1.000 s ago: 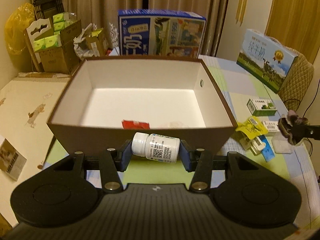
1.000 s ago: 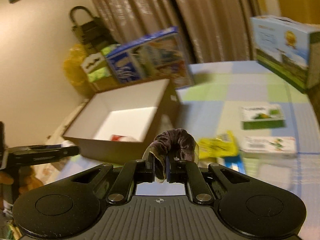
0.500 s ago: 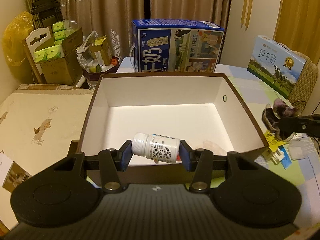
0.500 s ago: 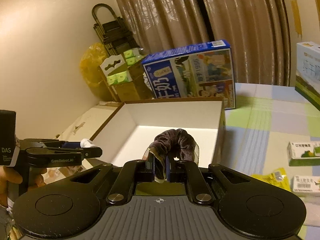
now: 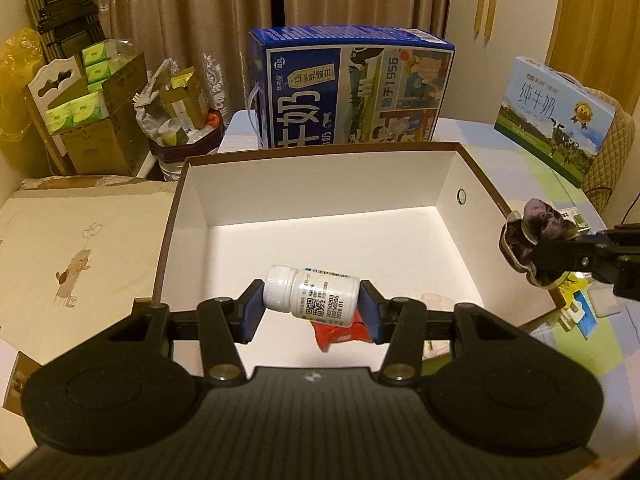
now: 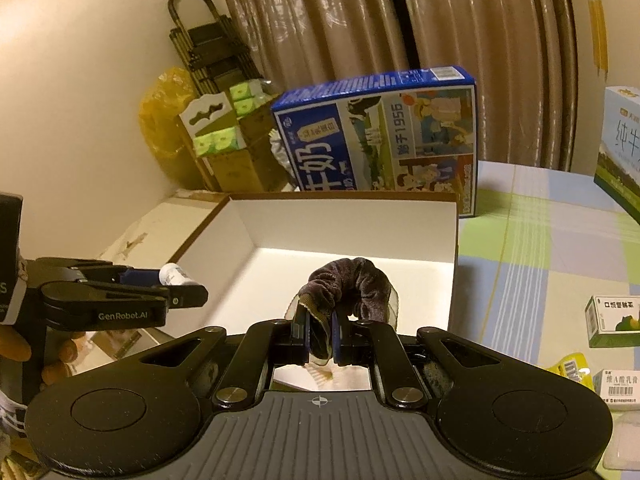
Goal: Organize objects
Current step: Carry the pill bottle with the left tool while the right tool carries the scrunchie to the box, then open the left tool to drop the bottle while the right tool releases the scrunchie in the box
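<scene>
Left hand-held gripper [image 5: 311,307] grips bottle [image 5: 312,295] sideways above box [image 5: 320,184], over red packet [image 5: 340,330]. Right hand-held gripper [image 6: 320,334] clamps scrunchie [image 6: 352,286] above box's right wall.

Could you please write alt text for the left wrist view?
The left gripper holds a white pill bottle sideways over an open white-lined box containing a red packet. At right, the right gripper holds a dark scrunchie at the rim.
</scene>
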